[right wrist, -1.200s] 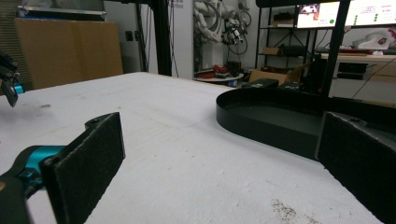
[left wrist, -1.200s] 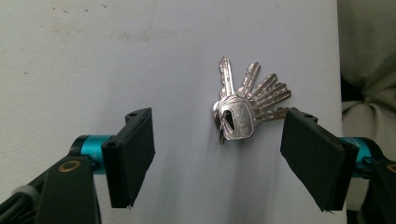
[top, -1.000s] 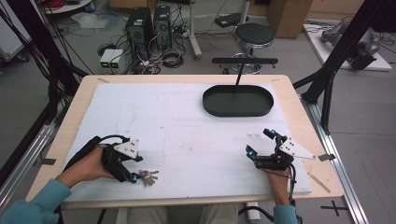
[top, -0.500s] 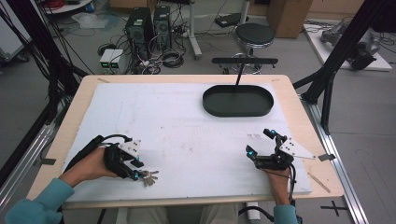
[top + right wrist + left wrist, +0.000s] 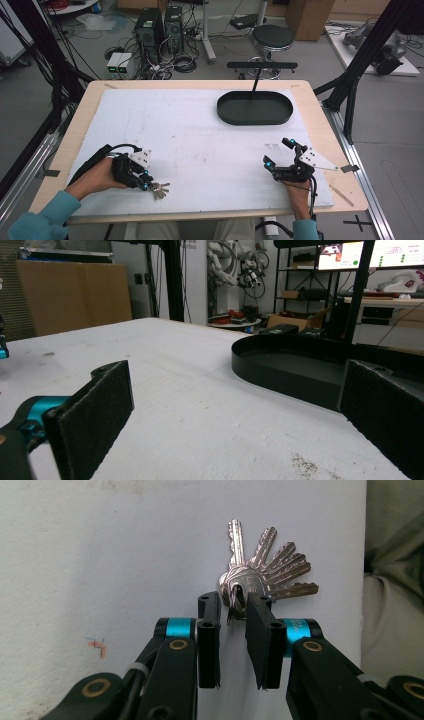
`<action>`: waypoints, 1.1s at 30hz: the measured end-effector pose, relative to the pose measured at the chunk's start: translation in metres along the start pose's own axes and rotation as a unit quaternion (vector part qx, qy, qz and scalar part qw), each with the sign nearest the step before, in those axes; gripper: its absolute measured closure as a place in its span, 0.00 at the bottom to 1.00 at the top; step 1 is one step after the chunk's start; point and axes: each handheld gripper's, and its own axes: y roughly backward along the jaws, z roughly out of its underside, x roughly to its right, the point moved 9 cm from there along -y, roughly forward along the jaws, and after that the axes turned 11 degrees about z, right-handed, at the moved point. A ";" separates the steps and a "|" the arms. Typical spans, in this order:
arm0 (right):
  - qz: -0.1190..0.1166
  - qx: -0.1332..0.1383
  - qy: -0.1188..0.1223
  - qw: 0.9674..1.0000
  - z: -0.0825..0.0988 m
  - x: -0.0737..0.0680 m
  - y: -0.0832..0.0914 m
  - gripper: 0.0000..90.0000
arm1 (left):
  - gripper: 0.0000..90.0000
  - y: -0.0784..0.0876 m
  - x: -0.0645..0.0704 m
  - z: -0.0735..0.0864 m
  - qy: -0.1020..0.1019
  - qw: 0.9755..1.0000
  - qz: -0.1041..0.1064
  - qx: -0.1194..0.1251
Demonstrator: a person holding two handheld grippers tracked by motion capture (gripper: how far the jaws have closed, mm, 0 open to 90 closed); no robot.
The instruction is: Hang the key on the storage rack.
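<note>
Here the white board (image 5: 200,145) covers most of the wooden table (image 5: 320,107), and on its far right part sits a black oval tray (image 5: 255,108), well apart from both hands. In the right gripper view the tray's dark wall (image 5: 280,370) rises just beyond the jaws. The right gripper (image 5: 281,159) rests near the board's near right corner with its jaws spread wide and nothing between them. The left gripper (image 5: 145,180) lies low at the near left of the board, pointing toward the near edge. Its jaws have just been closing and now stand narrow, with the ring end of a bunch of keys (image 5: 260,580) between the pads; whether the pads already press on it I cannot tell. The keys (image 5: 159,189) lie flat on the board, blades fanned out away from the left gripper (image 5: 231,625), close to the near edge.
</note>
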 end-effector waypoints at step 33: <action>0.001 0.001 0.001 1.000 0.000 0.000 0.000 0.01 | 0.98 -0.002 0.001 0.001 0.005 1.000 0.005 0.006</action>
